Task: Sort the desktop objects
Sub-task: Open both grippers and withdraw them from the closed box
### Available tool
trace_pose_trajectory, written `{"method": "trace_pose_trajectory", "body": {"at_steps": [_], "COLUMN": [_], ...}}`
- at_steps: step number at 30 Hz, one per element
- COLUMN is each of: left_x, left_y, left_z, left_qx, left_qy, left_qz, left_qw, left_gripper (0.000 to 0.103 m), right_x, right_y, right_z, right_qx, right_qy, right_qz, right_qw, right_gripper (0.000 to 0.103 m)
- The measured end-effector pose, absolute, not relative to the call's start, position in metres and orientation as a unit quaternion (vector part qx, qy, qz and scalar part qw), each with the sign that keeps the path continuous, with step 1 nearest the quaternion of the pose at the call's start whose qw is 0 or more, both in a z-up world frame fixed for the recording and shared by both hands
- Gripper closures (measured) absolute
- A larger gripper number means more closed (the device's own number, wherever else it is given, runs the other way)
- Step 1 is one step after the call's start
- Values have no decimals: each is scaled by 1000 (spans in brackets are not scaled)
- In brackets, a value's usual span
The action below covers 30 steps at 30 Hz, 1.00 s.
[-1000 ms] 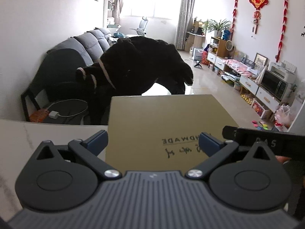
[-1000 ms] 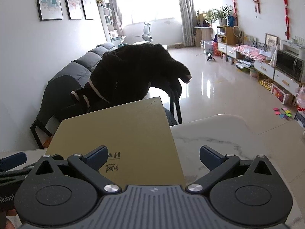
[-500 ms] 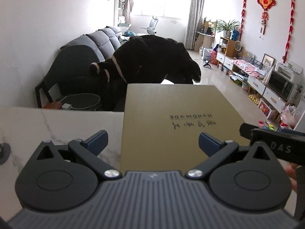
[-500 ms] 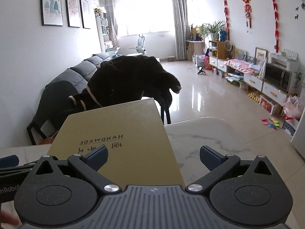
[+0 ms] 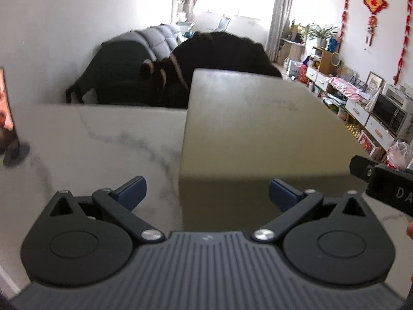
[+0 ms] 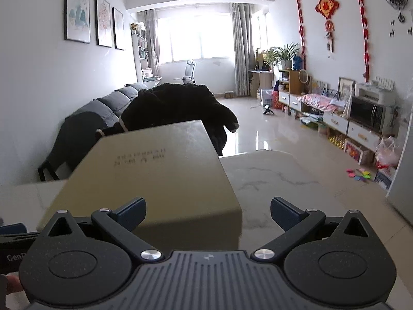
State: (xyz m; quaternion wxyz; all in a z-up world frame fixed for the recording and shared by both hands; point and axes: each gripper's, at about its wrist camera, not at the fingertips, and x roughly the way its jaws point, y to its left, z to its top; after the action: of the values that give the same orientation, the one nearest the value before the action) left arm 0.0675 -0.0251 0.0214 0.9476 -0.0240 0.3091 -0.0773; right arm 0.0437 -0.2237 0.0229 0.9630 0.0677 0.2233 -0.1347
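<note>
A tan cardboard box (image 5: 258, 129) with dark printed lettering on its lid stands on the white marble table (image 5: 103, 142). It also shows in the right wrist view (image 6: 160, 175). My left gripper (image 5: 207, 191) is open and empty, just short of the box's near left corner. My right gripper (image 6: 207, 210) is open and empty, just short of the box's near right corner. The right gripper's body shows at the right edge of the left wrist view (image 5: 387, 188).
A dark stand with a picture (image 5: 10, 129) sits at the table's far left. A chair draped with a black coat (image 6: 180, 108) stands beyond the table's far edge. A grey sofa (image 6: 103, 108) lines the left wall. The table's right edge (image 6: 335, 180) drops to the floor.
Both grippers have drawn back from the box and risen slightly; its front face now shows. The left view has swung left and is blurred with motion.
</note>
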Motion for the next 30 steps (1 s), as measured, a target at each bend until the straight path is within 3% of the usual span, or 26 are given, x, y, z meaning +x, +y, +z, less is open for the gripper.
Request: {"method": "trace_pose_trajectory", "body": {"at_steps": [13, 30], "left_x": [40, 27], "left_y": [-16, -27], "left_z": [-11, -33], "left_qx": [-21, -9], "left_qy": [325, 315], "left_qz": [-43, -24], "left_qw": [945, 949], "left_gripper": [0, 0], "right_x": [3, -11], "right_y": [-206, -189], "right_z": [-19, -27], "right_qx": [67, 23], "right_qy": [250, 237], "right_qz": [-116, -113], "right_qw": [959, 965], "right_gripper": [0, 0]}}
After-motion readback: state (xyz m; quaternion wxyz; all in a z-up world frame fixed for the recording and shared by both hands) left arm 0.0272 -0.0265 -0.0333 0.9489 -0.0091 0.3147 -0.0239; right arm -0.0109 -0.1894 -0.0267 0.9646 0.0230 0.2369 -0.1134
